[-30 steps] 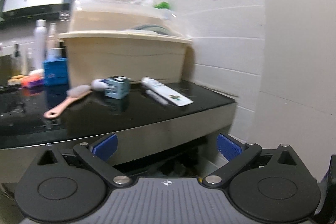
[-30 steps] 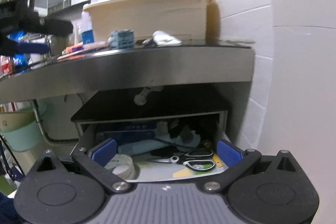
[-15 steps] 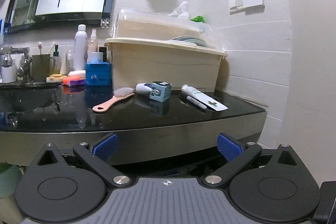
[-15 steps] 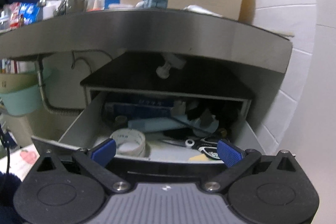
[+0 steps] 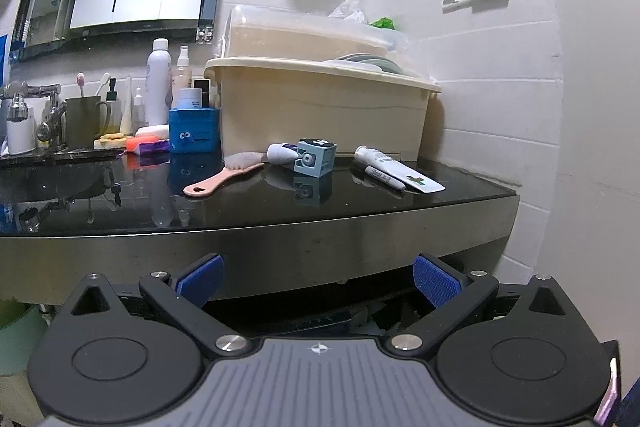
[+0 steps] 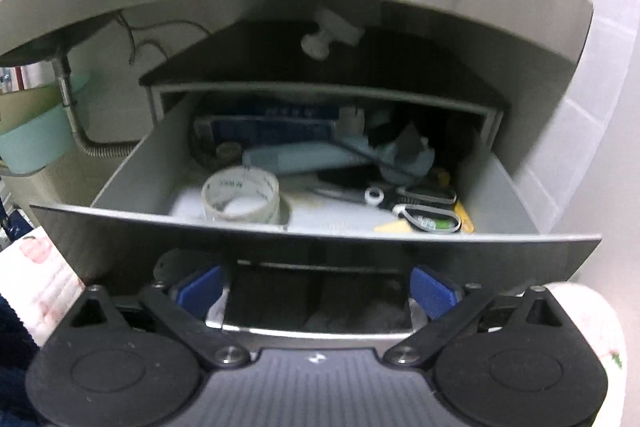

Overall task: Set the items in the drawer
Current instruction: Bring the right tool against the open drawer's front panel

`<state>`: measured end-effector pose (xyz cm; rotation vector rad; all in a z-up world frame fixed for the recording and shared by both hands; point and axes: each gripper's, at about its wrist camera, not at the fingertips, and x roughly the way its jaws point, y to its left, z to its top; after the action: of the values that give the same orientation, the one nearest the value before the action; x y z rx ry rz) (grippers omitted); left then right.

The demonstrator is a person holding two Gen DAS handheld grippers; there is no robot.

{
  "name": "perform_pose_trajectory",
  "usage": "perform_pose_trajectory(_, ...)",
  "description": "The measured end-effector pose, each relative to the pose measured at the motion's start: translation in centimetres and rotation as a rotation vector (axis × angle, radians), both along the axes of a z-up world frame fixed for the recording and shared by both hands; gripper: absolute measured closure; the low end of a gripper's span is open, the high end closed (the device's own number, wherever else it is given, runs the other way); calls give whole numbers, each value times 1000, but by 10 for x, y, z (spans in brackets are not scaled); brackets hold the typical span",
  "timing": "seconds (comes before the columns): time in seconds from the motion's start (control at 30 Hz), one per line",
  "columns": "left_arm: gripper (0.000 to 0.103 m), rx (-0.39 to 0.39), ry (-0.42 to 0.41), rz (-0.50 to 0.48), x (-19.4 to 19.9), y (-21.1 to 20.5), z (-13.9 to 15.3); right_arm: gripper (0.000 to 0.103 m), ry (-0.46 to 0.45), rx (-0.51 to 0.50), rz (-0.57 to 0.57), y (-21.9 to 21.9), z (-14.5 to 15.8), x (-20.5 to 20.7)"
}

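Note:
On the black counter (image 5: 240, 219) lie a pink brush (image 5: 224, 177), a small white device (image 5: 280, 153), a light-blue cube box (image 5: 314, 161), a white tube (image 5: 400, 169) and a marker (image 5: 384, 177). My left gripper (image 5: 318, 279) stands open and empty below the counter's front edge. Under the counter the drawer (image 6: 132, 179) is pulled out, holding a tape roll (image 6: 240, 199), scissors (image 6: 428, 211) and blue boxes (image 6: 272, 127). My right gripper (image 6: 316, 287) is low against the drawer's front panel. Its jaws have just been closing, with a dark recessed panel between the pads (image 6: 200, 287); no grip shows.
A beige tub (image 5: 320, 107) stands at the back of the counter against the tiled wall. Bottles, a blue container (image 5: 194, 131) and a faucet (image 5: 28, 95) crowd the left. A flexible hose (image 6: 92, 147) and a green basin (image 6: 36, 143) sit left of the drawer.
The right gripper has sunk and tipped downward, so the drawer's front edge and contents now fill its view. The left gripper swung to take in more of the counter, then held still.

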<state>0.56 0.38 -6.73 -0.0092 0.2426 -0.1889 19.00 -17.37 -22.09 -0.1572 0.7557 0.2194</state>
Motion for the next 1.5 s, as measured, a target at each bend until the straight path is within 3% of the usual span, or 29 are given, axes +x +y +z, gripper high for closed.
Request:
perform_pose_trajectory(0.2,1,9,15,-15,1,-1,-2,4,95,18,-16,-5,-13,13)
perform_pose_trajectory(0.47,1,24,36,-38,2,-4,-5,13,149,-1,-23,-3,-23,24)
perform_pose_trajectory(0.63,1,29,53,-43,4,-4,-7,13,171,11,-20,-4,-25,30)
perform_pose_trajectory(1.07,1,37,73,-69,4,-10,-10,9,198,1,-14,-1,-27,38)
perform_pose_trajectory(1.2,1,48,74,-78,4,-13,-11,1,212,-6,-19,0,-28,42)
perform_pose_trajectory(1.5,1,41,91,-82,6,-13,-14,1,221,-5,-22,-1,-29,45)
